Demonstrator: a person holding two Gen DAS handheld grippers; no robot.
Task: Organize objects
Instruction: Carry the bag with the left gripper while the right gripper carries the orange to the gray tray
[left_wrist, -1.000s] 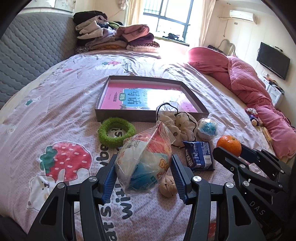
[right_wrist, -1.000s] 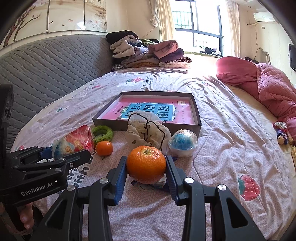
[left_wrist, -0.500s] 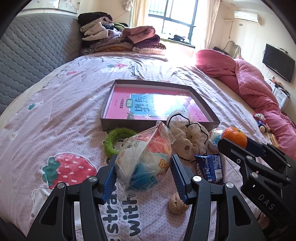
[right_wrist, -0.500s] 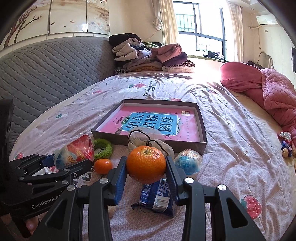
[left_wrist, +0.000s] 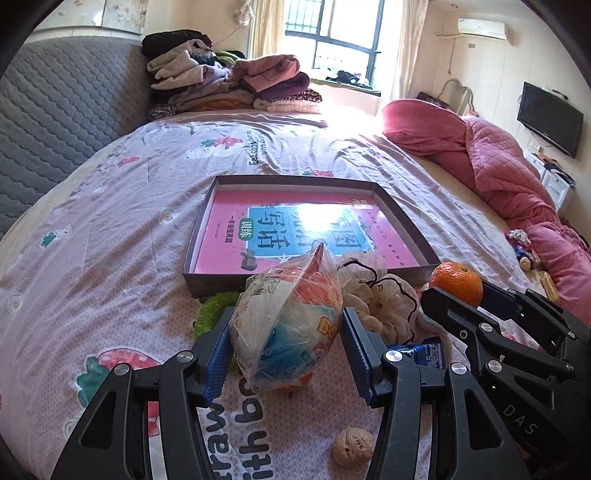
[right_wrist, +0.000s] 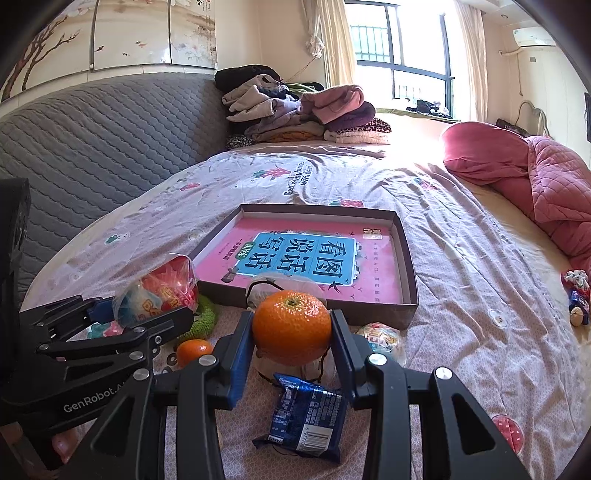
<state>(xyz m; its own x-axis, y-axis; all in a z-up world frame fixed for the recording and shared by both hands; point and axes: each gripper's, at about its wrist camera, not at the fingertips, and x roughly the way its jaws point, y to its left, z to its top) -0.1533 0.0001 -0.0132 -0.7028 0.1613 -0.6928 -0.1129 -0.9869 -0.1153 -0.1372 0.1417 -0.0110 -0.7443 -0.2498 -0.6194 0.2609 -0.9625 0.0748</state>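
My left gripper (left_wrist: 286, 345) is shut on a clear plastic bag of colourful toys (left_wrist: 290, 325) and holds it above the bed; it also shows in the right wrist view (right_wrist: 159, 295). My right gripper (right_wrist: 291, 334) is shut on a large orange (right_wrist: 291, 326), also seen in the left wrist view (left_wrist: 456, 282). A shallow grey box (right_wrist: 408, 280) with a pink book (right_wrist: 306, 258) inside lies just ahead on the bedspread.
On the bed near the box lie a green ring (right_wrist: 201, 319), a small orange (right_wrist: 194, 350), a cream drawstring pouch (left_wrist: 388, 295), a blue snack packet (right_wrist: 306, 417), a wrapped ball (right_wrist: 378, 336) and a walnut (left_wrist: 352, 446). Folded clothes (right_wrist: 295, 114) and a pink quilt (right_wrist: 546, 184) lie beyond.
Both grippers have risen and moved forward toward the box with their loads. The box now looks closer and the loose items lie lower in view.
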